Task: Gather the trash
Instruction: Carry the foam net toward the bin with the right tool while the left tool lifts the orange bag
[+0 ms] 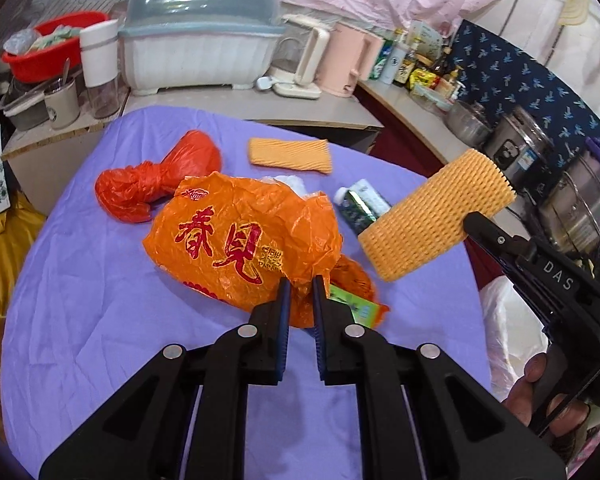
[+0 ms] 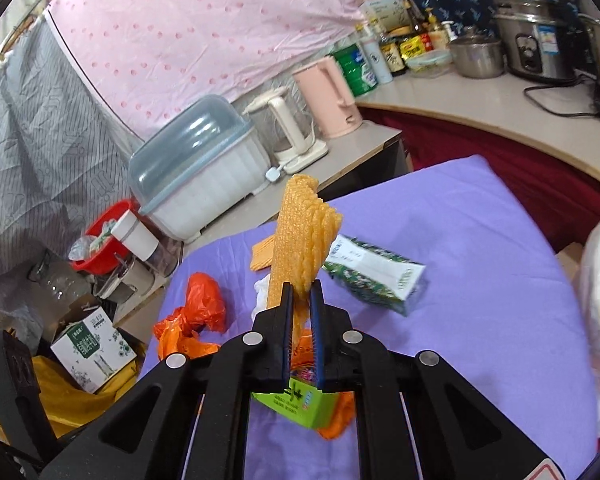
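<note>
Trash sorting: left gripper [image 1: 300,292] clenches the crinkled orange plastic bag [image 1: 244,240] over the purple cloth-covered table [image 1: 100,280], seemingly holding it ready, while right gripper [image 2: 302,300] grips a yellow foam net sleeve [image 2: 300,236] aloft.

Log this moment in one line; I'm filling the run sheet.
left gripper: shut on orange bag | right gripper: shut on foam sleeve, lifted | on table: red bag, second sleeve, carton

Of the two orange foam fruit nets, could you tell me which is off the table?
The orange foam net pinched in the right gripper; the other foam net lies flat on the purple cloth.
</note>
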Demonstrator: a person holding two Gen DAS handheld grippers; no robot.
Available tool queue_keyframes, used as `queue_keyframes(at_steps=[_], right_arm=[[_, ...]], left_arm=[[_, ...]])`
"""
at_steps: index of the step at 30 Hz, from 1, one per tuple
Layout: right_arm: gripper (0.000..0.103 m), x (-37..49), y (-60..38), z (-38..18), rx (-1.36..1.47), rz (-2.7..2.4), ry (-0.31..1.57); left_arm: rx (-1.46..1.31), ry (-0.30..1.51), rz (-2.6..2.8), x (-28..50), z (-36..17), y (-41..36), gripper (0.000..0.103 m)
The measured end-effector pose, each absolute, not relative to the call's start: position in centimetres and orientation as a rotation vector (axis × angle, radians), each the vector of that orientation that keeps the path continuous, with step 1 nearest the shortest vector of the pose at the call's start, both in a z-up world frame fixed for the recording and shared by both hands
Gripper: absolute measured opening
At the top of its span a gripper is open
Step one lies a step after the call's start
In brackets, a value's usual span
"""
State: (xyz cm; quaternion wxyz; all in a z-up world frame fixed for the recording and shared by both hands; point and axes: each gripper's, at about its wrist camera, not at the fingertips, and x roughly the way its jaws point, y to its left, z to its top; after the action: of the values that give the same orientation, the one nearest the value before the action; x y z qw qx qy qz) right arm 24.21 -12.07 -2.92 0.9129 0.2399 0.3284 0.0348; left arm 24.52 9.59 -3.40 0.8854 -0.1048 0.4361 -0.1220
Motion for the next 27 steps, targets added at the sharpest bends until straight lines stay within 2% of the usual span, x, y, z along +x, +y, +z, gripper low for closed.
queue_keyframes(at_steps=[10,27], right_arm=[[0.009,16.1,-19.3,-0.1,0.523,-0.046,0.591],[0.009,5.0,-33.1,-1.9,0.621,-0.286,0.526]], left_arm=[[-0.126,0.862,-0.383,19.1,0.0,2.5,0.010],[0.062,0.843,-0.599,12.7,0.8,-12.4,0.011]])
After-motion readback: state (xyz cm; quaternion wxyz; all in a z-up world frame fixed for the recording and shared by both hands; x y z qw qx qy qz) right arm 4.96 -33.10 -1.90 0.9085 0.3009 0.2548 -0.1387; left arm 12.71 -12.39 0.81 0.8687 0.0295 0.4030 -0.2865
